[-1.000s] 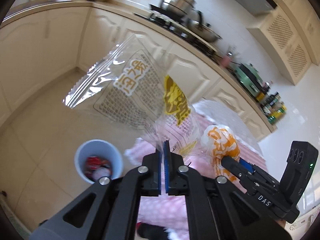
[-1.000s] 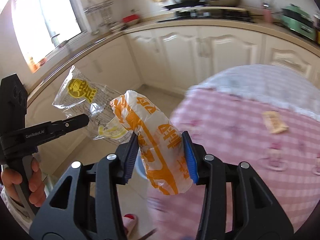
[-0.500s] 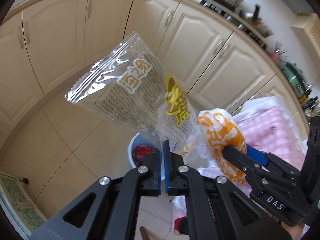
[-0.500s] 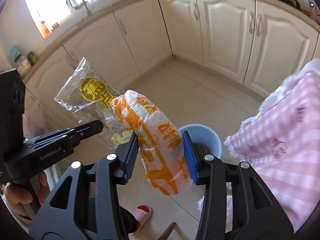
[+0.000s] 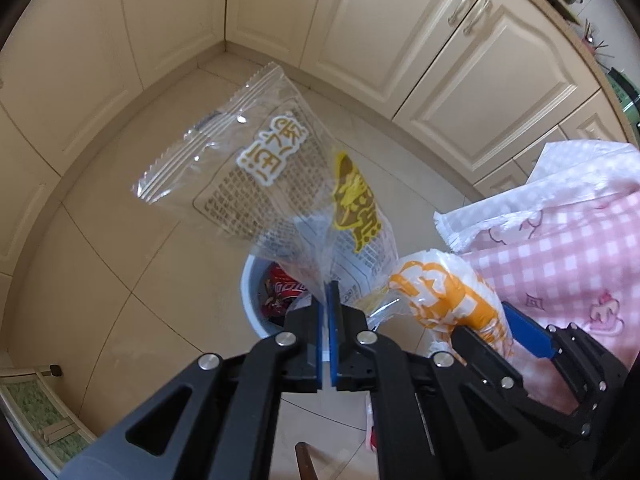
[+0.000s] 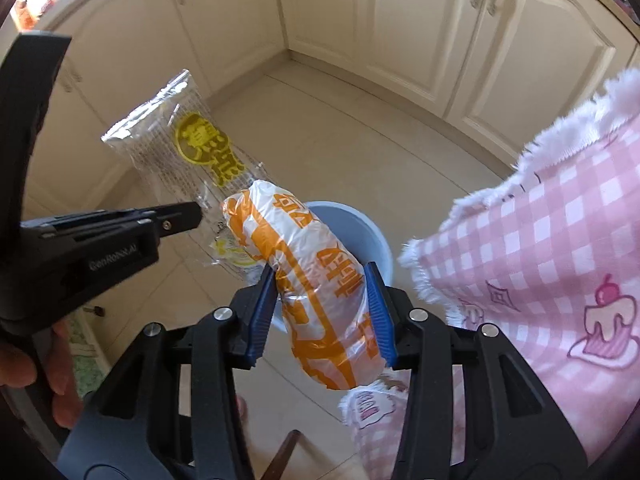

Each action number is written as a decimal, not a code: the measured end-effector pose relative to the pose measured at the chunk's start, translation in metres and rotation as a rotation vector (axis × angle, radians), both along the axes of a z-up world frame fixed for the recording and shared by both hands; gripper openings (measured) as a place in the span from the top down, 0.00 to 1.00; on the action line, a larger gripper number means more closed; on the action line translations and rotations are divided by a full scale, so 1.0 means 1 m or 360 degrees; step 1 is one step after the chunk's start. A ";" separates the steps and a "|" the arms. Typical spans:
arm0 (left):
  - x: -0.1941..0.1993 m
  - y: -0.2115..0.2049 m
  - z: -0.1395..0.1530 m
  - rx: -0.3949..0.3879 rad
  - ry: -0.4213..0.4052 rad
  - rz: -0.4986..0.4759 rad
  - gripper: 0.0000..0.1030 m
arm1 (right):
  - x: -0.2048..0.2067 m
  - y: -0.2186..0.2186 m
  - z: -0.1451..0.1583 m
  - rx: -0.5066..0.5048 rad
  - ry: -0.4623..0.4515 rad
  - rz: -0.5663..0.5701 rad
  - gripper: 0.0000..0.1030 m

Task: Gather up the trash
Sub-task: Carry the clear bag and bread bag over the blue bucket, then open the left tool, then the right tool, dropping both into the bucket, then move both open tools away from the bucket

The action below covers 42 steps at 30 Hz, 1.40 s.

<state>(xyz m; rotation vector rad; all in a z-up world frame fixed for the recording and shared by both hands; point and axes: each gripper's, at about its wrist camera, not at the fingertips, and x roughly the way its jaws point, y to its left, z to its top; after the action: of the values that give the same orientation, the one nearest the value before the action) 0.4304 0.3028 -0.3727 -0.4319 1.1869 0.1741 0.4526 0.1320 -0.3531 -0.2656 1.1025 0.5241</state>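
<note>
Plainly, both pieces of trash are already in hand above the pale blue bin (image 5: 256,312), which stands on the tiled floor (image 5: 120,280) and shows red wrappers inside. The left claw (image 5: 328,300) has its blue pads pressed together on the bottom edge of a clear printed wrapper (image 5: 276,176), which rises toward the upper left of the frame: thin crinkly film, nearly weightless, slick, with crimped serrated ends. It looks likely to flutter and cling instead of dropping straight, so a pinch on a sealed edge suits it. The right claw (image 6: 324,300) is clamped across the middle of a white and orange bag (image 6: 320,296), its jaws partly apart around the bulk; this one is puffed, soft and rounded, glossy plastic that would squash under more squeeze and could slide between the pads. In the right wrist view it sits at centre, just over the bin rim. A pink checked tablecloth (image 6: 540,260) with a fuzzy white fringe hangs at the right.
</note>
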 end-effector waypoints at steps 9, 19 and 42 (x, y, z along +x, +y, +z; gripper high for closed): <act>0.029 -0.004 -0.021 0.0006 0.0099 0.0045 0.95 | 0.011 -0.001 -0.012 -0.0044 -0.0021 -0.0070 0.57; 0.023 0.003 -0.020 -0.0025 0.0091 0.0098 0.44 | 0.013 0.005 -0.021 -0.0024 0.0019 -0.0105 0.57; -0.046 0.011 0.051 0.0096 -0.0099 0.0101 0.44 | -0.004 0.015 0.033 0.0148 -0.0059 -0.0072 0.40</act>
<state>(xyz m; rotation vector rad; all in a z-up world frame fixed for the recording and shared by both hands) 0.3848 0.3137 -0.3217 -0.4191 1.1051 0.2489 0.4486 0.1469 -0.3198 -0.1681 1.0428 0.5268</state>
